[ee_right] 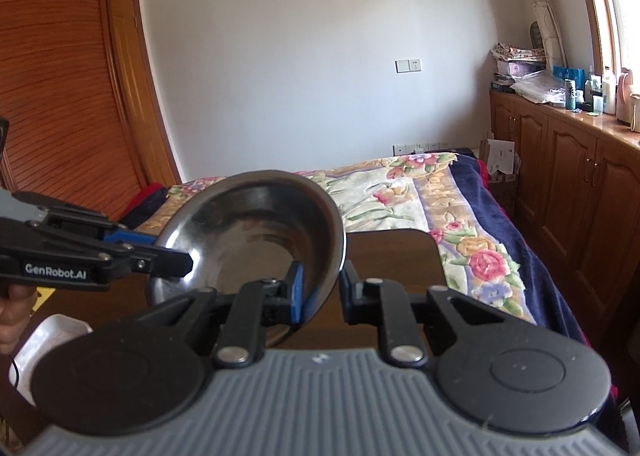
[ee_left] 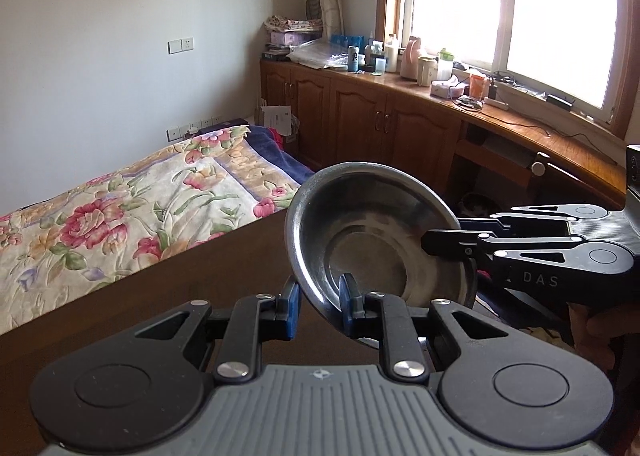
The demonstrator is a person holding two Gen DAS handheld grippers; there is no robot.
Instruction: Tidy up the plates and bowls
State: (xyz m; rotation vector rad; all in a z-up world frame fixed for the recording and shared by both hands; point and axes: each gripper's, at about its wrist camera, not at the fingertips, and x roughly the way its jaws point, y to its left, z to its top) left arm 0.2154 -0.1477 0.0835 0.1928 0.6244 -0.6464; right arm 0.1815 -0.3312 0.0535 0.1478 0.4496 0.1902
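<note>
Count: 1 steel bowl, 2 grippers – left gripper btm centre of left-wrist view, right gripper btm centre of right-wrist view. 1 white tray btm left, 1 wood table, 1 bed.

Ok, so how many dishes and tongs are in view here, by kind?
Round stainless-steel bowl: 1
White shallow dish, partly in view: 1
Handheld tongs: 2, left tongs and right tongs
Total: 4
</note>
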